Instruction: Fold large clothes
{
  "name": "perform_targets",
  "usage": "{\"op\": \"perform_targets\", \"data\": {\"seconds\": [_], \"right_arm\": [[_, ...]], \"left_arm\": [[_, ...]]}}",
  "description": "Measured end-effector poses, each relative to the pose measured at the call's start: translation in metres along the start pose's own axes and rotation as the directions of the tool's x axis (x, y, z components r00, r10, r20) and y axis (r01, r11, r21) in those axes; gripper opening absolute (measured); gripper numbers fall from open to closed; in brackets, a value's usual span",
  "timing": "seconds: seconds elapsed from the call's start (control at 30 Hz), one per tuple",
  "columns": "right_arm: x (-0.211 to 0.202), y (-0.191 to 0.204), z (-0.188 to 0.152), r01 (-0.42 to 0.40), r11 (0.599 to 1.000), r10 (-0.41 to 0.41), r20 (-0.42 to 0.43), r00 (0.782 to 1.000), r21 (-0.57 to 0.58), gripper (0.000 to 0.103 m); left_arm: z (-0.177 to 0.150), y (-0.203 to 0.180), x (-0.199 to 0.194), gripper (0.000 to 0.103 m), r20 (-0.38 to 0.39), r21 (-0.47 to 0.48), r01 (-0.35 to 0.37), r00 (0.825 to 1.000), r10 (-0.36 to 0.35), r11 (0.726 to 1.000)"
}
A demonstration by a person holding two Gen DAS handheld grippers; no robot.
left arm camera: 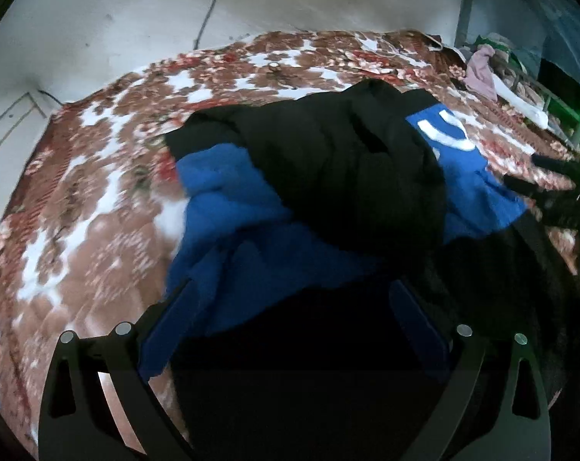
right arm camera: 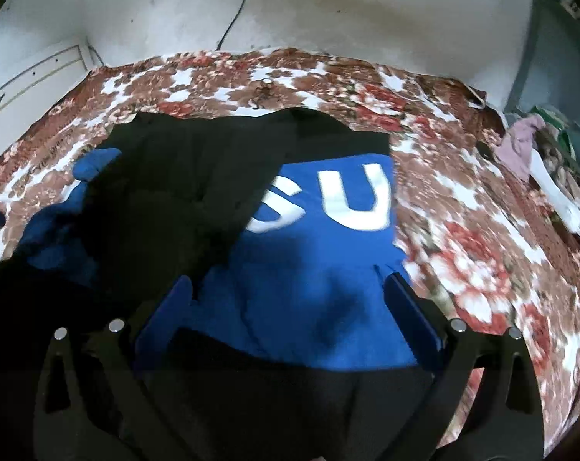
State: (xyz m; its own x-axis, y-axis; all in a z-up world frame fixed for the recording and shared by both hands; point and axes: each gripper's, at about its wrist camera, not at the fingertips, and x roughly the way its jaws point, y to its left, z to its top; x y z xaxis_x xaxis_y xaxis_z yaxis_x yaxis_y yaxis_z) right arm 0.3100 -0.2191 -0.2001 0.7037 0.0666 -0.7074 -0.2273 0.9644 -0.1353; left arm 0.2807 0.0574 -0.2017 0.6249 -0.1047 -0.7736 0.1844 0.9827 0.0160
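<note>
A large blue and black garment [left arm camera: 328, 161] lies crumpled on a floral bed cover [left arm camera: 98, 192]. In the right wrist view its blue panel [right arm camera: 328, 261] carries white letters, and a black part is folded over the left side. My left gripper [left arm camera: 290, 288] is open low over the near left of the garment, with blue and black cloth between its wide-apart fingers. My right gripper [right arm camera: 288, 280] is open over the blue panel near the garment's right edge. The right gripper's dark fingers [left arm camera: 539, 184] also show at the right edge of the left wrist view.
The bed cover [right arm camera: 481, 249] extends to a white wall, where a dark cable [right arm camera: 236, 11] hangs from a socket. At the far right, a heap of pink and white clothes [right arm camera: 520, 146] lies on a metal frame beside the bed.
</note>
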Motion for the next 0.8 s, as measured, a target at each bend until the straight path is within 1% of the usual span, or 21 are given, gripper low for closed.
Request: {"op": "perform_targets", "data": {"seconds": [0.07, 0.13, 0.17, 0.23, 0.3, 0.37, 0.4, 0.47, 0.5, 0.57, 0.6, 0.67, 0.73, 0.77, 0.8], "right_arm": [[-0.012, -0.010, -0.009, 0.017, 1.000, -0.017, -0.001, 1.000, 0.007, 0.098], [-0.026, -0.024, -0.020, 0.012, 0.999, -0.012, 0.003, 1.000, 0.030, 0.098], [-0.033, -0.031, -0.027, 0.011, 0.999, -0.011, -0.001, 1.000, 0.033, 0.098], [-0.045, -0.046, -0.041, 0.027, 0.999, -0.026, -0.021, 0.999, 0.029, 0.098], [-0.052, -0.065, -0.059, 0.028, 0.999, -0.026, -0.066, 0.997, 0.028, 0.098], [-0.053, -0.081, -0.075, 0.037, 0.999, -0.033, -0.109, 0.993, 0.030, 0.098], [-0.054, -0.092, -0.087, 0.041, 0.999, -0.035, -0.144, 0.989, 0.036, 0.098], [-0.054, -0.103, -0.107, 0.047, 0.998, -0.037, -0.193, 0.981, 0.049, 0.098], [-0.055, -0.110, -0.117, 0.044, 0.997, -0.029, -0.216, 0.976, 0.064, 0.098], [-0.059, -0.120, -0.136, 0.022, 0.994, 0.004, -0.243, 0.970, 0.106, 0.098], [-0.060, -0.123, -0.142, 0.014, 0.993, 0.017, -0.254, 0.967, 0.120, 0.098], [-0.065, -0.129, -0.158, -0.021, 0.987, 0.067, -0.286, 0.956, 0.161, 0.098], [-0.068, -0.131, -0.168, -0.060, 0.979, 0.118, -0.300, 0.947, 0.194, 0.098], [-0.069, -0.131, -0.170, -0.076, 0.976, 0.137, -0.303, 0.943, 0.203, 0.098], [-0.070, -0.131, -0.175, -0.101, 0.971, 0.167, -0.310, 0.936, 0.218, 0.098]], "left_arm": [[-0.021, 0.004, -0.009, 0.097, -0.014, -0.006, -0.018, 1.000, 0.018, 1.000], [-0.039, 0.006, -0.015, 0.097, -0.040, -0.007, -0.023, 0.999, 0.023, 1.000], [-0.050, 0.006, -0.019, 0.097, -0.061, 0.012, -0.032, 0.998, 0.032, 0.999], [-0.069, 0.008, -0.027, 0.098, -0.074, 0.029, -0.056, 0.996, 0.058, 0.998], [-0.088, 0.011, -0.034, 0.097, -0.107, 0.025, -0.055, 0.993, 0.057, 0.998], [-0.106, 0.015, -0.040, 0.097, -0.140, 0.039, -0.070, 0.987, 0.075, 0.997], [-0.111, 0.017, -0.042, 0.097, -0.143, 0.042, -0.080, 0.986, 0.086, 0.996], [-0.122, 0.027, -0.045, 0.097, -0.168, 0.013, -0.105, 0.980, 0.106, 0.994], [-0.126, 0.030, -0.047, 0.097, -0.178, -0.009, -0.103, 0.979, 0.100, 0.995], [-0.132, 0.038, -0.056, 0.097, -0.179, -0.082, -0.074, 0.982, 0.058, 0.994], [-0.135, 0.039, -0.059, 0.097, -0.178, -0.113, -0.051, 0.983, 0.031, 0.992], [-0.140, 0.041, -0.063, 0.097, -0.178, -0.173, 0.005, 0.983, -0.036, 0.985], [-0.148, 0.040, -0.065, 0.097, -0.181, -0.226, 0.062, 0.978, -0.104, 0.972], [-0.151, 0.039, -0.064, 0.097, -0.183, -0.240, 0.075, 0.976, -0.121, 0.968], [-0.156, 0.039, -0.063, 0.097, -0.183, -0.272, 0.099, 0.971, -0.152, 0.957]]}}
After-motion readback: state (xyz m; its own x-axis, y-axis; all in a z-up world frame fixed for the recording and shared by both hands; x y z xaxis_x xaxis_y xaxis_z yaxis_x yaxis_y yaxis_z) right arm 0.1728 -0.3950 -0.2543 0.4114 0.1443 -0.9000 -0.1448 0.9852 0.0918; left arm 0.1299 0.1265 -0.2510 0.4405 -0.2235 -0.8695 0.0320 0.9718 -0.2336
